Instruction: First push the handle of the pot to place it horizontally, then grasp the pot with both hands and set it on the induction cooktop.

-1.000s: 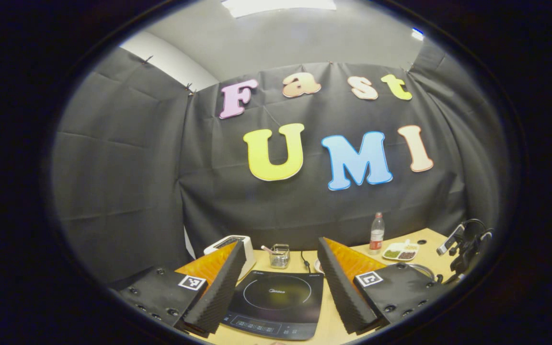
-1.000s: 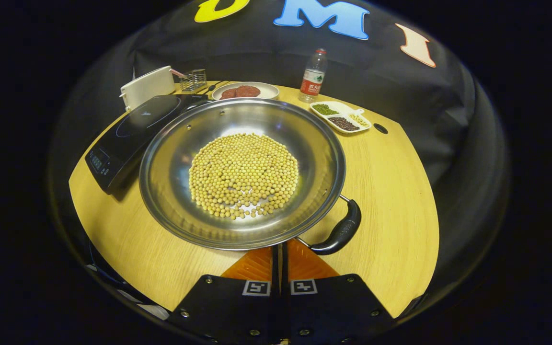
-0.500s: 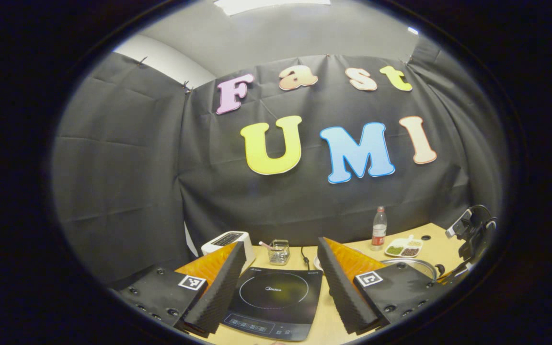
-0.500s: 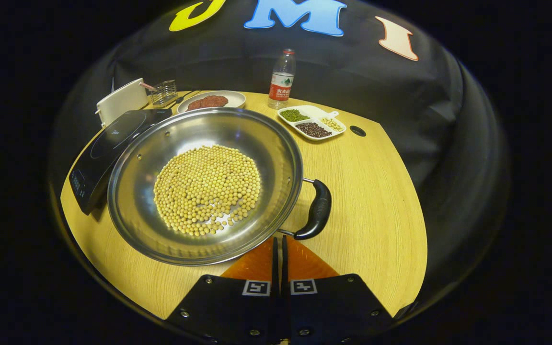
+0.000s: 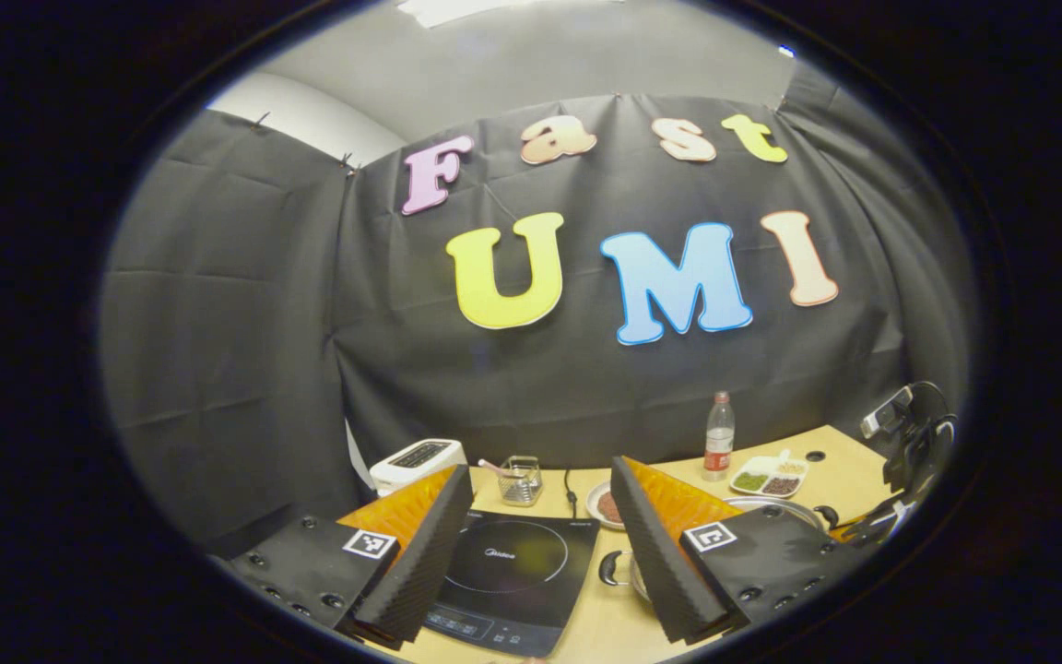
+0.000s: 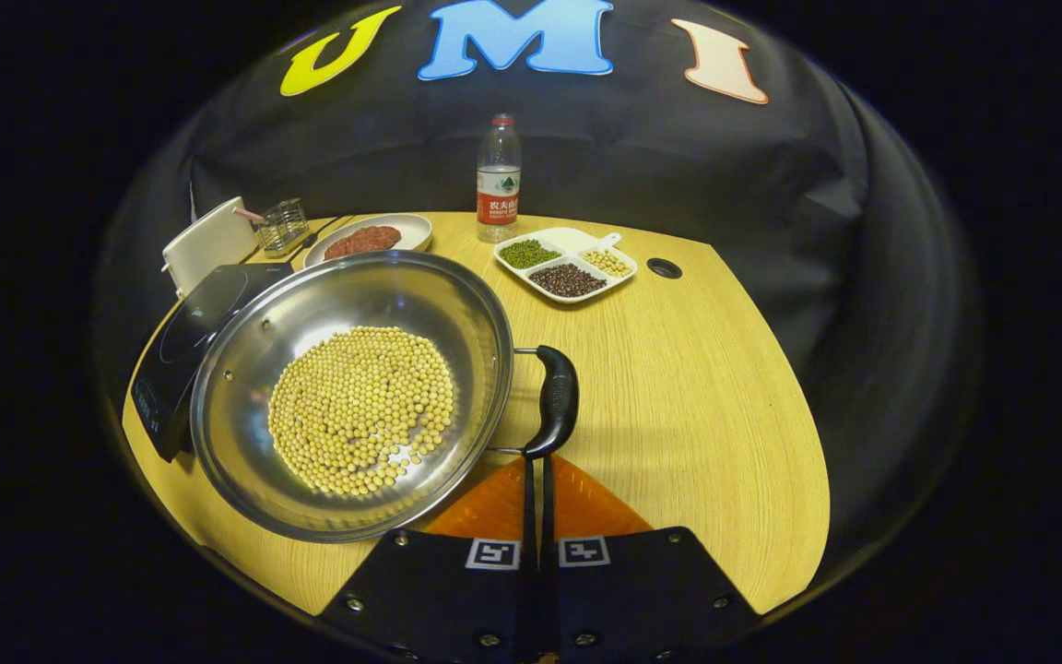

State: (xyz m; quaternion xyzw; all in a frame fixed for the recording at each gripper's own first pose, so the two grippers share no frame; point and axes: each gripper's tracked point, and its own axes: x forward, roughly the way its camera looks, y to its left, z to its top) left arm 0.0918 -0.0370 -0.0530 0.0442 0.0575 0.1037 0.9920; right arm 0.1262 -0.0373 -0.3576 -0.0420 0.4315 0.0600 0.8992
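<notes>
A steel pot point(image 6: 347, 387) holding soybeans rests on the wooden table point(image 6: 697, 415), just right of the black induction cooktop point(image 6: 182, 337). Its black right handle point(image 6: 557, 398) points to the table's right. My right gripper point(image 6: 536, 461) is shut with nothing in it, its tips touching the near end of that handle. In the left gripper view my left gripper point(image 5: 540, 472) hangs open above the cooktop point(image 5: 508, 572). The pot's left handle point(image 5: 611, 567) peeks out beside its right finger, and the pot's rim point(image 5: 775, 504) shows behind it. The right gripper point(image 5: 849, 528) is at the far right.
Along the back of the table stand a water bottle point(image 6: 499, 180), a divided dish of beans point(image 6: 566, 267), a plate of meat point(image 6: 370, 238), a wire basket point(image 6: 282, 226) and a white toaster point(image 6: 208, 244). A cable hole point(image 6: 664, 268) lies near the right edge.
The right gripper, still shut, has swept rightward along the pot, turning it so the black handle swung from the near side to the right. The left view shifted, bringing the pot's left handle into sight.
</notes>
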